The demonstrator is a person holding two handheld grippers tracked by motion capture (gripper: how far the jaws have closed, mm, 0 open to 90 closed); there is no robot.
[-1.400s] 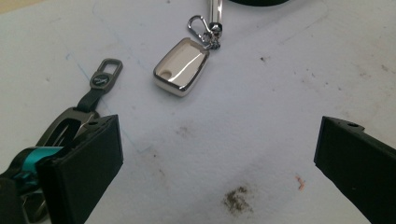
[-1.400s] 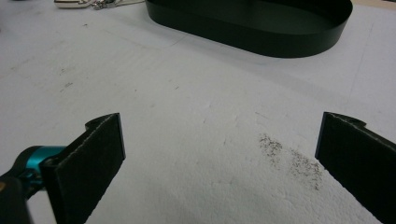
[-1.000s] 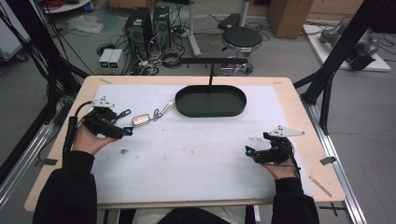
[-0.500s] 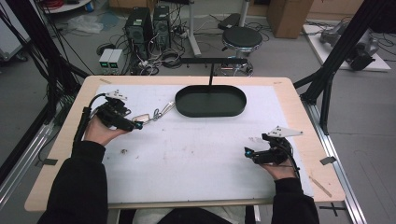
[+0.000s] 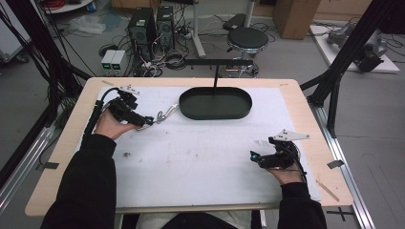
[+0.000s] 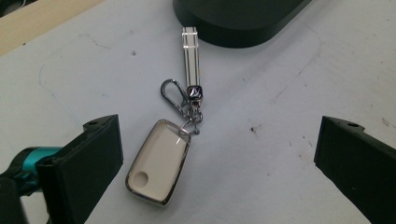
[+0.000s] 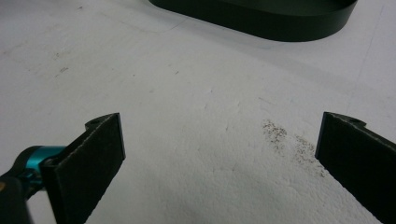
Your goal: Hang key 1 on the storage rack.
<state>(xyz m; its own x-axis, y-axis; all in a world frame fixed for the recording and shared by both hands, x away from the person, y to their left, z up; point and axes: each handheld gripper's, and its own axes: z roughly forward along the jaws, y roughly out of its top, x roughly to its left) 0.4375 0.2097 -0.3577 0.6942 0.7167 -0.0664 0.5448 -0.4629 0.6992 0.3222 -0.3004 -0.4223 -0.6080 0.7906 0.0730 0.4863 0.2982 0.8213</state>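
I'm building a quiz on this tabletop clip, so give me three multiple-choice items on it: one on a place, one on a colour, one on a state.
1. Where does the key fob lie?
A. inside the tray
B. on the white mat, outside the tray
C. on the floor

2. What colour is the oval tray?
A. dark green-black
B. red
C. yellow

3. How do the jaws of the left gripper stand?
A. shut on the key fob
B. shut on nothing
C. open, with the key fob between them, untouched

Answers:
1 B: in the left gripper view it rests on the mat, short of the tray.
2 A: it looks dark in both views.
3 C: both jaws stand wide apart.
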